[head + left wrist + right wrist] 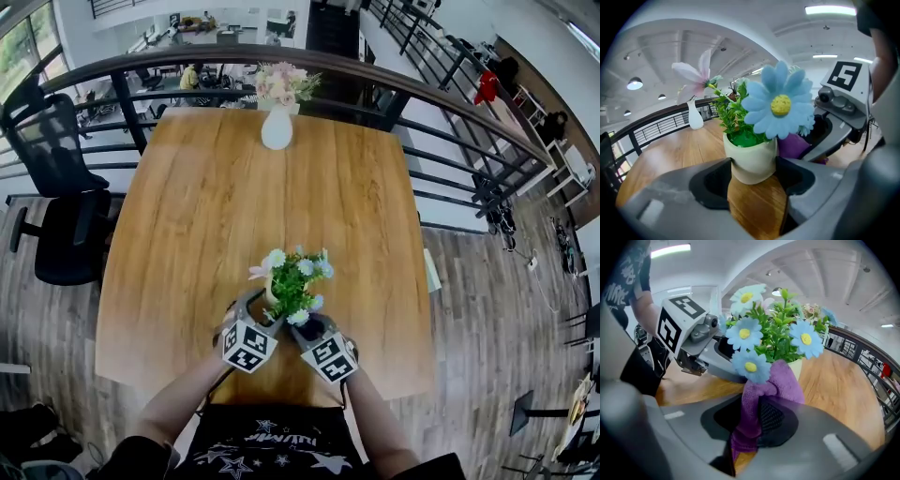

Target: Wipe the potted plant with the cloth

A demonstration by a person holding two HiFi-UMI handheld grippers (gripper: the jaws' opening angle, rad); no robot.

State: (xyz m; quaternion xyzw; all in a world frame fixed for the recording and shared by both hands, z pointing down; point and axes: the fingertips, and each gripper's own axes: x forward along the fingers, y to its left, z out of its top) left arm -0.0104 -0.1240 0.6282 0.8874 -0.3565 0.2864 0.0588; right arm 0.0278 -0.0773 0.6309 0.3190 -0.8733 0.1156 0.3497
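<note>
The left gripper [753,173] clamps the pot of the potted plant [292,281] at the table's [216,206] near edge, steadying it, while the right gripper [757,420] pinches a purple cloth [780,380], seemingly pressed against the pot for wiping.

Head view looks down; gripper views closely face the potted plant [292,279].

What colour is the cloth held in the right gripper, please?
Purple. The cloth shows best in the right gripper view.
</note>
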